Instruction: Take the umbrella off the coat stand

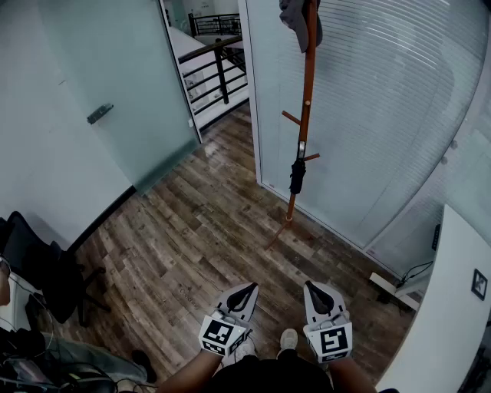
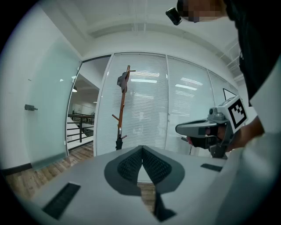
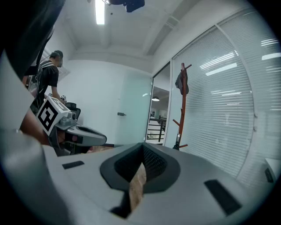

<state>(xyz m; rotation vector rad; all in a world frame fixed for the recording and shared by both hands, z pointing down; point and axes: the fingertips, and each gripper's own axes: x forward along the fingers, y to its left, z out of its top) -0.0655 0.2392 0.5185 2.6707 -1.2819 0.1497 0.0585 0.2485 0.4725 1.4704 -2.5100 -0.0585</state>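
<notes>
An orange-brown coat stand [image 1: 305,115] rises in front of the frosted glass wall with blinds. A small black folded umbrella [image 1: 297,176] hangs from one of its low pegs, and a dark cap [image 1: 301,21] sits at its top. The stand [image 2: 121,112] with the umbrella [image 2: 118,143] shows far off in the left gripper view, and the stand [image 3: 181,105] with the umbrella [image 3: 177,142] in the right gripper view. My left gripper [image 1: 245,289] and right gripper [image 1: 314,288] are held side by side low in the head view, well short of the stand. Both are shut with nothing in them.
A glass door with a handle [image 1: 100,113] stands at the left, with an opening to a railing [image 1: 219,65] beyond. A black office chair [image 1: 38,269] is at lower left, a white table [image 1: 453,307] at lower right. A person [image 3: 49,77] stands behind.
</notes>
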